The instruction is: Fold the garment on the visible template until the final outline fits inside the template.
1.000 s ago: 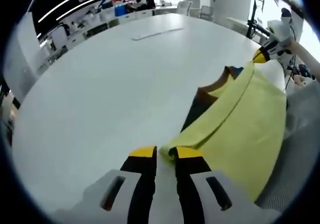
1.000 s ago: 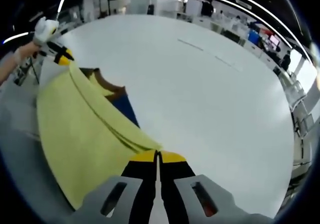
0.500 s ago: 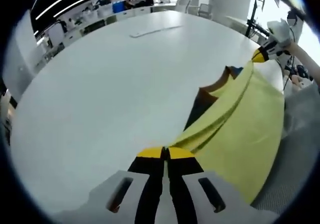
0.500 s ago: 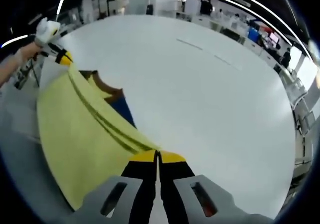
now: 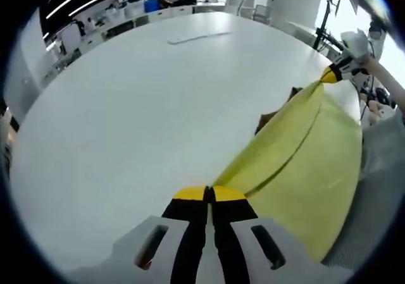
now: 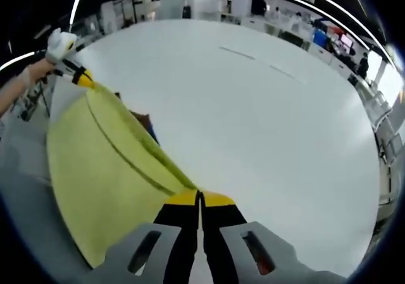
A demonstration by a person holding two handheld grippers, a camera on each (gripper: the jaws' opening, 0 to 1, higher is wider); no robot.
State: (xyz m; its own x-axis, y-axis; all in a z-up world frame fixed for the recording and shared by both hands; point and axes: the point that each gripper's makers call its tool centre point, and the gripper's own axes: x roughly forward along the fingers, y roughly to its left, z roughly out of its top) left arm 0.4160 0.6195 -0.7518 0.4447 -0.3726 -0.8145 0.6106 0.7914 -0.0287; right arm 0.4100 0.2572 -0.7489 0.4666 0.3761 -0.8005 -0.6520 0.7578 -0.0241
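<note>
A yellow garment (image 5: pixel 304 164) hangs stretched between both grippers over the white table (image 5: pixel 139 107). My left gripper (image 5: pixel 209 194) is shut on one end of its top edge, at the bottom of the left gripper view. The right gripper (image 5: pixel 330 75) shows at the upper right, pinching the other end. In the right gripper view, my right gripper (image 6: pixel 200 198) is shut on the garment (image 6: pixel 95 164), and the left gripper (image 6: pixel 81 77) holds the far end at upper left. A brown template corner (image 5: pixel 266 118) peeks out behind the cloth, with a dark bit (image 6: pixel 142 123) in the other view.
The big white table (image 6: pixel 266 119) spreads wide to the far side. A thin pale strip (image 5: pixel 193 38) lies far off on it. Desks, chairs and screens (image 5: pixel 152 2) stand beyond the table. A person's hand (image 6: pixel 28 75) holds the left gripper.
Both grippers have raised the yellow garment and pulled it taut, so it now covers most of the brown and blue template. The left gripper's jaws went from parted to shut.
</note>
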